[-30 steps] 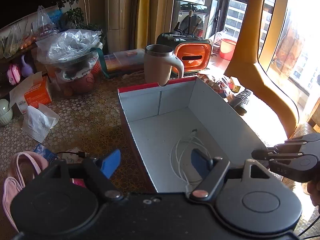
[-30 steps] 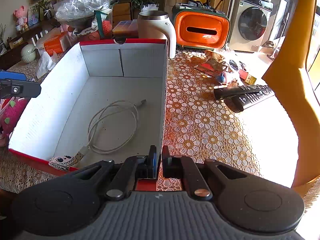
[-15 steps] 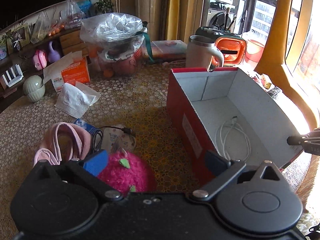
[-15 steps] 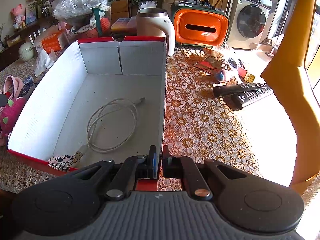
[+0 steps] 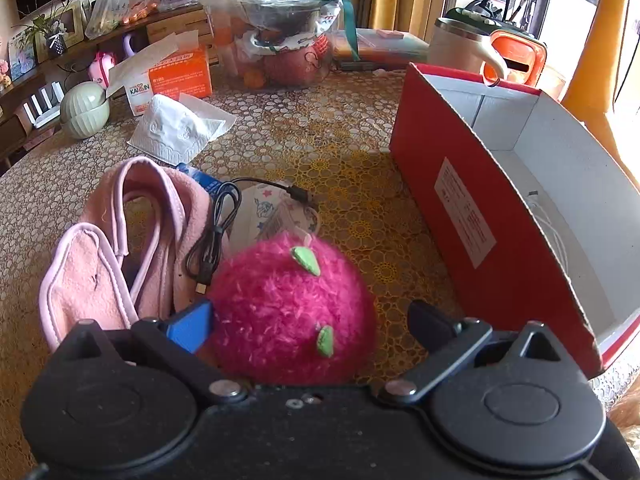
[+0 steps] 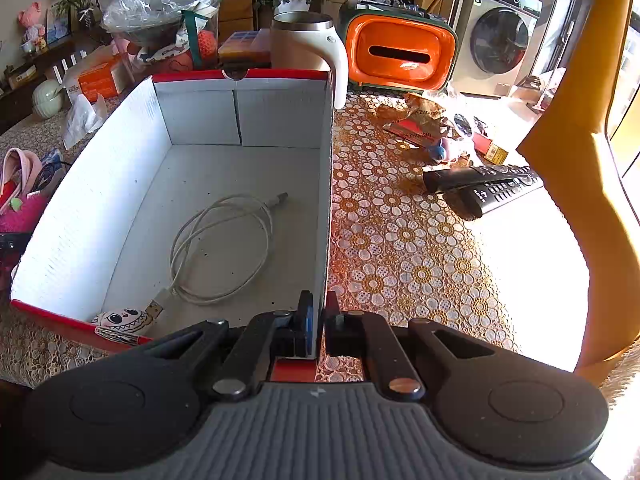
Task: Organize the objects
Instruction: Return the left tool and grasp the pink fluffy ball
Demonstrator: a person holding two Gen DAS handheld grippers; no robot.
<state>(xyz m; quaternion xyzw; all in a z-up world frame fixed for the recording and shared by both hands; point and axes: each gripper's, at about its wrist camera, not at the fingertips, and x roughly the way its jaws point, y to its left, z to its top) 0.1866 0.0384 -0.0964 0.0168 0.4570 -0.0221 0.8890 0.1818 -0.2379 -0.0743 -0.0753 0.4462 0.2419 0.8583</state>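
Observation:
My left gripper [image 5: 308, 320] is open, its fingers on either side of a fluffy pink plush ball [image 5: 288, 312] with green spots on the table. Beside the ball lie pink slippers [image 5: 120, 240], a black cable [image 5: 216, 232] and a patterned face mask [image 5: 272, 212]. The red box [image 5: 480, 224] stands to the right. My right gripper [image 6: 318, 328] is shut on the box's near right wall [image 6: 325, 200]. Inside the box lie a white cable [image 6: 224, 248] and a small owl-face item [image 6: 120, 320].
Tissue box [image 5: 168, 76], loose tissue [image 5: 180, 128], green bowl [image 5: 84, 108] and bagged basket [image 5: 284, 32] stand at the back. A mug [image 6: 308, 44] and orange container [image 6: 400, 52] are behind the box. Two remotes [image 6: 484, 188] and wrappers [image 6: 424, 124] lie to its right.
My left gripper has swung left from above the box and come down around the pink plush ball. My right gripper has stayed clamped on the box wall.

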